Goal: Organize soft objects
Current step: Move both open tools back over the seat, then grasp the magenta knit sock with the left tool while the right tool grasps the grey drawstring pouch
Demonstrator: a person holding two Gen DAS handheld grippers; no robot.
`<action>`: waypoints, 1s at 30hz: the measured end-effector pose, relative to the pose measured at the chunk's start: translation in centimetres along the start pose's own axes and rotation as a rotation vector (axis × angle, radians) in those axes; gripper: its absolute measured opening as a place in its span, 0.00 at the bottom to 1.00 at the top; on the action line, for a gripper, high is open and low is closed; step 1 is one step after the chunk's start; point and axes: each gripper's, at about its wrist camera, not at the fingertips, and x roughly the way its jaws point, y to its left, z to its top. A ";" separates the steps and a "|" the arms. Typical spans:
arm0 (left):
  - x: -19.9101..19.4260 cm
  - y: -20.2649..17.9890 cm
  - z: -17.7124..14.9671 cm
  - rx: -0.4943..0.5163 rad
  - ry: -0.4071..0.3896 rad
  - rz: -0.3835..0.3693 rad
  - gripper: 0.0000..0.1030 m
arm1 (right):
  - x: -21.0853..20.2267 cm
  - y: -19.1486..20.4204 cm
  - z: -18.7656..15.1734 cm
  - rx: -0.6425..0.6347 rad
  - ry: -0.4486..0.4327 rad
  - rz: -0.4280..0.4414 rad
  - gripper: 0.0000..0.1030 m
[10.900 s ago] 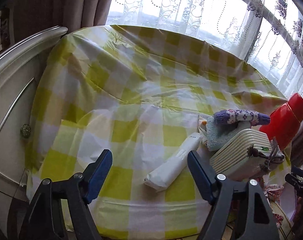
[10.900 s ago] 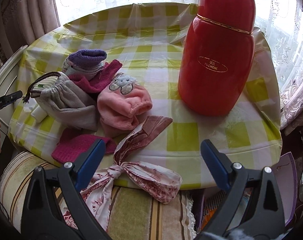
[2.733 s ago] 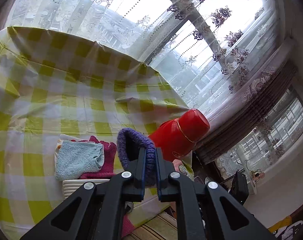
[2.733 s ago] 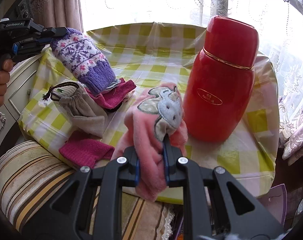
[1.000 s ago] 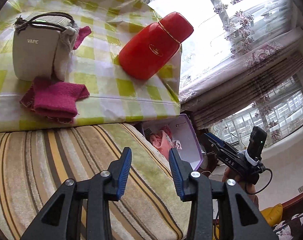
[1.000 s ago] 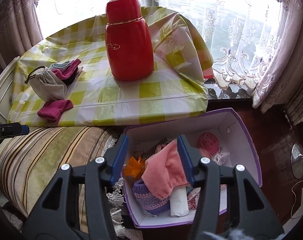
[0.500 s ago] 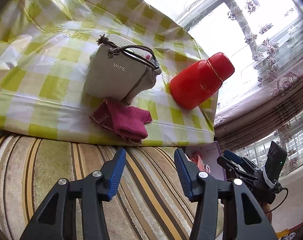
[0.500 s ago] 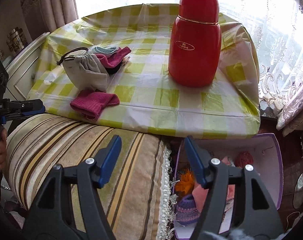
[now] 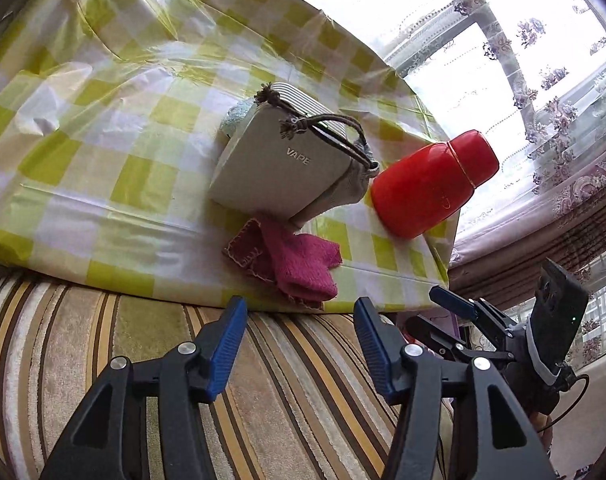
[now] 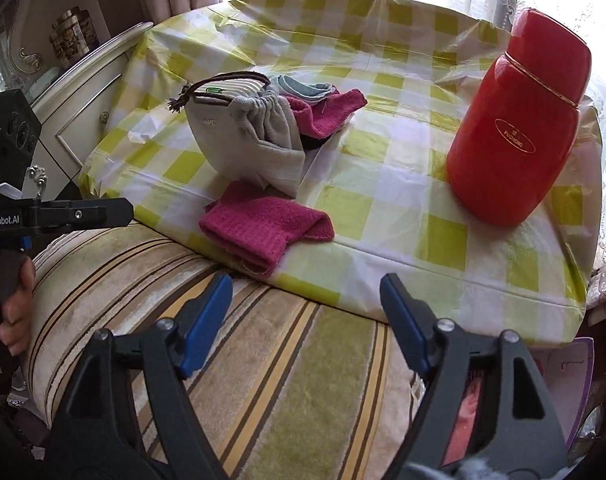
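Your left gripper and right gripper both hang spread and empty above the striped cushion. Just beyond them, a folded magenta cloth, fuzzy with pale stitched edges, lies at the checkered table's near edge, touching the grey drawstring pouch.

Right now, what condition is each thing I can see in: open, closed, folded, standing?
left gripper: open, empty
right gripper: open, empty
red flask: upright, lid on
drawstring pouch: standing, drawn partly shut
magenta cloth: folded, at the table edge
second magenta cloth: crumpled behind the pouch
blue cloth: folded, behind the pouch
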 end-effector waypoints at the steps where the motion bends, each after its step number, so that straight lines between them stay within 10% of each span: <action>1: 0.3 0.2 0.1 -0.008 0.009 0.004 0.56 | 0.4 0.2 0.3 -0.009 0.000 0.002 0.76; 13: 5.7 1.3 2.0 -0.115 0.138 -0.001 0.62 | 3.7 1.3 4.6 -0.131 -0.021 0.005 0.76; 30: 10.3 2.8 3.1 -0.246 0.128 -0.027 0.54 | 6.9 1.4 8.0 -0.203 -0.068 0.084 0.76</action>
